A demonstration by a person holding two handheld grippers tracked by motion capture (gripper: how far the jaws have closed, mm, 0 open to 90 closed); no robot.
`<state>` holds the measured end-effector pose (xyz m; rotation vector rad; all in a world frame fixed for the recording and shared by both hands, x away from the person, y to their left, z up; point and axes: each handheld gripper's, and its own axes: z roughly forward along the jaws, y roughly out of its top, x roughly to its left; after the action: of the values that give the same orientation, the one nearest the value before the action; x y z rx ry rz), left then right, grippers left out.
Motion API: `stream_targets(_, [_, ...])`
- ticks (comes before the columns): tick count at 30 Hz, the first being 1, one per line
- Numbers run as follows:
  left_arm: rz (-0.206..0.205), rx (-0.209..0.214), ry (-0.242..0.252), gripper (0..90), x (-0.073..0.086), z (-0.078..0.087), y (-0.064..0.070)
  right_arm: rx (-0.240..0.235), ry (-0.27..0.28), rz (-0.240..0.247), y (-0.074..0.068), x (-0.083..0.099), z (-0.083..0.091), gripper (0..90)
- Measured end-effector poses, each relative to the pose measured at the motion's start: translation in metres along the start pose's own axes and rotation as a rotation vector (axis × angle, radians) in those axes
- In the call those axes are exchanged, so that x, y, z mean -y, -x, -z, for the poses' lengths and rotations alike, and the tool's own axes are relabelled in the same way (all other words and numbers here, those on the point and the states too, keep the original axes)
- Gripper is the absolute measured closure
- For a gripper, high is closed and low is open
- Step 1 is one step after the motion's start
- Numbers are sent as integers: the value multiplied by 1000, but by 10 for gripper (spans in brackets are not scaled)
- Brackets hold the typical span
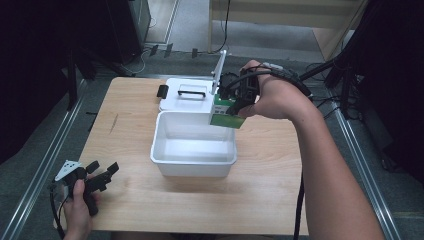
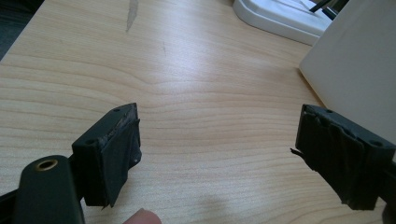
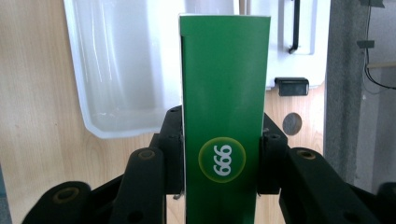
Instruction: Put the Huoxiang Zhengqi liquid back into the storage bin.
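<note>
Left gripper (image 1: 102,175): jaws wide apart, holding nothing; low over the table (image 1: 125,205), well left of the white bin (image 1: 194,159) and off its near-left corner.
White bin: open-topped, mid-table; the landmark for every entry here.
Lid (image 1: 187,93): flat on the table, touching the bin's far wall.
Green box (image 1: 223,114): above the bin's far-right corner; long axis along the jaws, pointing down toward the bin.
Right gripper (image 3: 219,161): clamped on the green box's two sides; the nearer hand; likely next a short lowering into the bin.
</note>
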<state>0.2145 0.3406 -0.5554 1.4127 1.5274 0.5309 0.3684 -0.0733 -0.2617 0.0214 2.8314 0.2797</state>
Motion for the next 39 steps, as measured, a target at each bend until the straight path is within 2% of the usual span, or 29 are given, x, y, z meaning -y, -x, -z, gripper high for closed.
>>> stream_targets(8, [2,3,-1,148,0,0,0,-27,-5,8,-2,-12,-9,639])
stream_targets(13, [2,5,-1,149,0,0,0,-47,-18,-12,-4,-14,-15,639])
stream_targets(18, [3,6,-2,148,0,0,0,-73,-13,2,-4,-14,-24,639])
stream_targets(19, [3,6,-2,148,0,0,0,-79,-28,-12,-5,-15,-26,639])
stream_targets(20, [2,5,-3,148,0,0,0,-82,-17,7,-4,-15,-28,639])
stream_targets(24, [4,6,-1,148,0,0,0,-97,-40,-6,-6,-17,-35,637])
stream_targets(25, [4,7,-1,149,0,0,0,-97,-34,7,-6,-17,-36,637])
stream_targets(34, [6,7,1,149,0,-1,0,-112,-49,-22,-7,-16,-52,637])
stream_targets(39, [3,8,-1,149,0,-1,0,-114,-47,3,-9,-15,-60,637])
